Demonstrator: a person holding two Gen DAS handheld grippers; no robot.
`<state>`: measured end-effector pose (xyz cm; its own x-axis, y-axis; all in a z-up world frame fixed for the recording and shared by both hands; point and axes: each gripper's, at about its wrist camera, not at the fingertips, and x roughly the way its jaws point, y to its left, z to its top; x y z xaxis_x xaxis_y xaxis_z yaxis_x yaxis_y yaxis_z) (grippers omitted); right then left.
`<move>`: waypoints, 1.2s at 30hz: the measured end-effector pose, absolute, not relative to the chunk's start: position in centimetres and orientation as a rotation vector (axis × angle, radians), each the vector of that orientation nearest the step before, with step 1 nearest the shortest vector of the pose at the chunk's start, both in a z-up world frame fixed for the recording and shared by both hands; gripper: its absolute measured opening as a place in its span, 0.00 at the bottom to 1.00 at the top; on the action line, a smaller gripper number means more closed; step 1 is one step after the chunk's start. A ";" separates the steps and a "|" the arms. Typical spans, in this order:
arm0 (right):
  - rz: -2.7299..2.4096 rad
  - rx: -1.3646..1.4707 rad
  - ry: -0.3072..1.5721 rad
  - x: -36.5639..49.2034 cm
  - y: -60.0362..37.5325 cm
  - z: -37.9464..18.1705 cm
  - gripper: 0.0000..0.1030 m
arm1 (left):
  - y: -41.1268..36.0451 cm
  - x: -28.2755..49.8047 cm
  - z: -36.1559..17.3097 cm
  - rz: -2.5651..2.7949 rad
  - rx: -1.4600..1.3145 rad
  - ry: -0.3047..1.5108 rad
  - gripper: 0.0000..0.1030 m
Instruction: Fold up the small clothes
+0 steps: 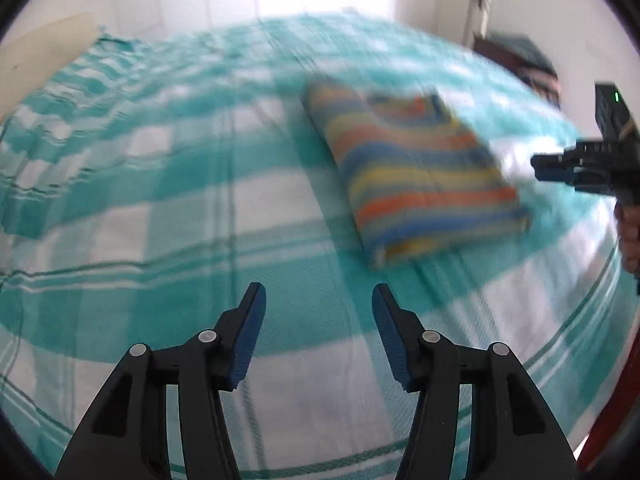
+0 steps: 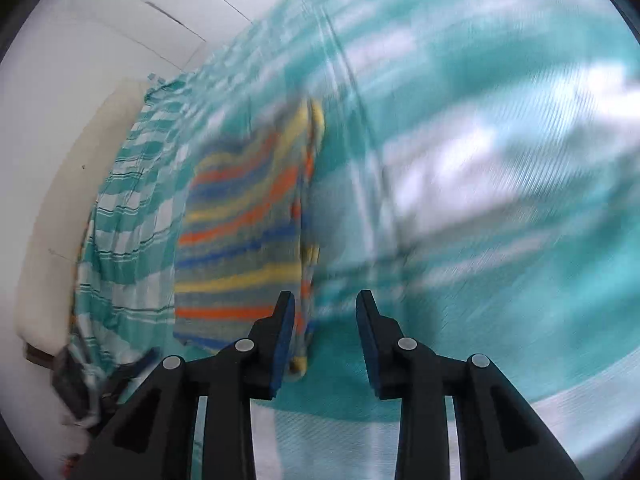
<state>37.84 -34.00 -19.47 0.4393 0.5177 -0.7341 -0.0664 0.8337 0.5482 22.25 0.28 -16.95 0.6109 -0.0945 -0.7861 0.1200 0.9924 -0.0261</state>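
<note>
Judging from the striped garment (image 1: 416, 178) lying folded on the checked bedsheet (image 1: 160, 216), your left gripper (image 1: 319, 300) and right gripper (image 2: 325, 304) near it both apart and empty, little folding remains.

Soft striped knit garment (image 1: 416, 176), woven checked cotton bedsheet (image 1: 160, 208), matt blk plastic fingers (image 1: 400, 344)

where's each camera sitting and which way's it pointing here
Left wrist: on the left gripper, angled down over the teal checked bedspread toward the folded striped garment; its open fingers, plus the right gripper at the right edge.
Right wrist: on the right gripper, angled down beside the striped garment; its open fingers.
Shared: garment, bedspread.
</note>
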 end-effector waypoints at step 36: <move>0.633 0.103 1.127 39.9 -25.4 -21.8 0.26 | -2.4 29.3 -22.2 -0.097 -0.137 1.026 0.74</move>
